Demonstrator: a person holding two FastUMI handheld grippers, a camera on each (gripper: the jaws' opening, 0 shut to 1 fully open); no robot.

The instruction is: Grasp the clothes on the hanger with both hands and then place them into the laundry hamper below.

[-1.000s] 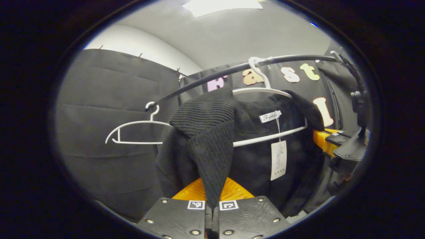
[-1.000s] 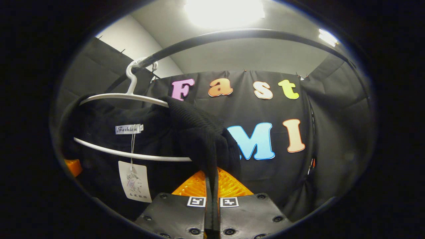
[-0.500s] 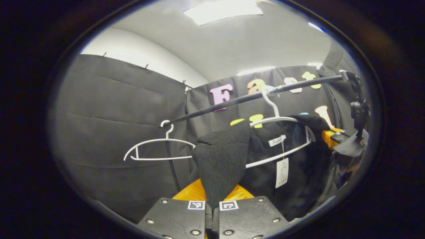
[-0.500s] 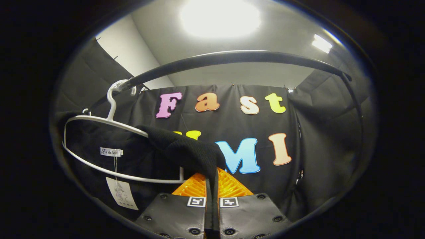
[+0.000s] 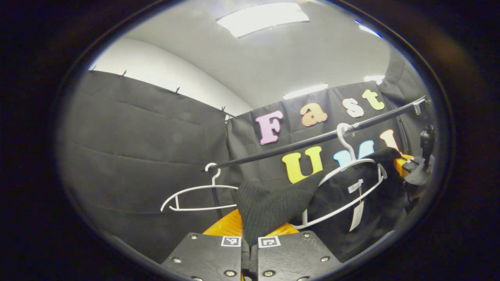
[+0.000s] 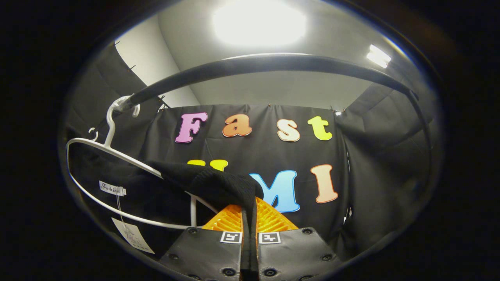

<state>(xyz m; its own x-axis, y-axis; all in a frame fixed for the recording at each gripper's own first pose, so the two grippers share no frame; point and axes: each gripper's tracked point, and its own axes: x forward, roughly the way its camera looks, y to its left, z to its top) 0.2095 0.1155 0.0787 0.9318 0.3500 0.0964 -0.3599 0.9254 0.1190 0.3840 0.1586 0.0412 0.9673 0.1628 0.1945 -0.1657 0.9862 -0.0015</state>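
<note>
Pulling the black sweater (image 5: 273, 207) off its white hanger (image 5: 351, 187) is the step in hand; the left gripper (image 5: 250, 244) pinches one shoulder, the right gripper (image 6: 250, 234) clamps the other; next, I judge, both must draw the knit clear of the rail (image 6: 273, 64), then lower it toward the hamper.

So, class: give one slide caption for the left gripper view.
Left gripper shut on black sweater, drawing it off white hanger on the rail.

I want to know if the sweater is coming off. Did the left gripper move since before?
Yes. The left gripper, shut on the black sweater, has dropped and pulled back: the rail now sits farther off and lower in its view.
</note>
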